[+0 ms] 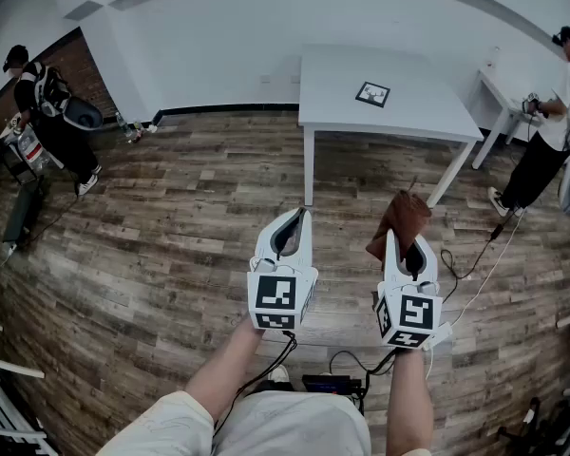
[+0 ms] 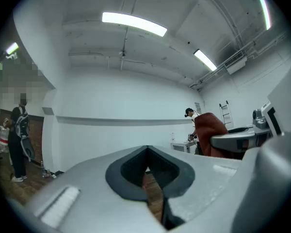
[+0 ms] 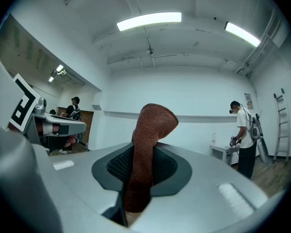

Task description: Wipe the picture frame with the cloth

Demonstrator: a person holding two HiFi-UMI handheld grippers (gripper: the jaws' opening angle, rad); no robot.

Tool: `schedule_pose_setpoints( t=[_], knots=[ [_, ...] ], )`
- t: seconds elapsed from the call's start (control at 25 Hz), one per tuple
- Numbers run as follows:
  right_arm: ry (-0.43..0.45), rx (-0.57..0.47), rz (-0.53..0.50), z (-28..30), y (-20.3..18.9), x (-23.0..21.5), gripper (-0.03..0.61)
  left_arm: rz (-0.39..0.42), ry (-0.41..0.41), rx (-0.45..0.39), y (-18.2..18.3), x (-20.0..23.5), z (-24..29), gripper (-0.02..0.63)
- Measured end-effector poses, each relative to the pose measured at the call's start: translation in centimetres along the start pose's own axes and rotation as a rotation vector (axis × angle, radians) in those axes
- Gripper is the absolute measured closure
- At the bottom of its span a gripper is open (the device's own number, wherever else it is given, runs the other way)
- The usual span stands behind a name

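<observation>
Two grippers sit closest, one in each of my hands; my left gripper point(image 1: 300, 215) is clenched on nothing, jaw tips together; my right gripper point(image 1: 399, 241) grasps one brown cloth point(image 1: 402, 217), which sticks up past the jaws; one picture frame point(image 1: 372, 93) lies flat about mid-surface on the one white table point(image 1: 332, 103), well apart from both grippers; one person point(image 1: 52, 122) stands far left, a second person point(image 1: 551, 131) far right.

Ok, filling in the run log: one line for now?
left gripper: shut, empty | right gripper: shut on cloth | picture frame: on table, untouched
</observation>
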State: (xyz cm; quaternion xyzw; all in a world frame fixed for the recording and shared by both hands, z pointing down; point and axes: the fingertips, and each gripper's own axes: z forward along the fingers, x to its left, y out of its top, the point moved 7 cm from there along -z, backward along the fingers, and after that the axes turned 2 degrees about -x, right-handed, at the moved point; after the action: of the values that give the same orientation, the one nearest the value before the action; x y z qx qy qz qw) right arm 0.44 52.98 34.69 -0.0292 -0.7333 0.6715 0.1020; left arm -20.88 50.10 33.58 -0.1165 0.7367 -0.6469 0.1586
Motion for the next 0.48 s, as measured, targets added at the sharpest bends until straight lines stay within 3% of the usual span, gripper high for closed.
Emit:
schedule_pose_setpoints(
  t=[0.48],
  knots=[
    [-0.003, 0.004, 0.001, -0.52, -0.11, -0.26, 0.472, 0.004, -0.003, -0.001, 0.07, -0.52, -0.32, 0.614]
  ],
)
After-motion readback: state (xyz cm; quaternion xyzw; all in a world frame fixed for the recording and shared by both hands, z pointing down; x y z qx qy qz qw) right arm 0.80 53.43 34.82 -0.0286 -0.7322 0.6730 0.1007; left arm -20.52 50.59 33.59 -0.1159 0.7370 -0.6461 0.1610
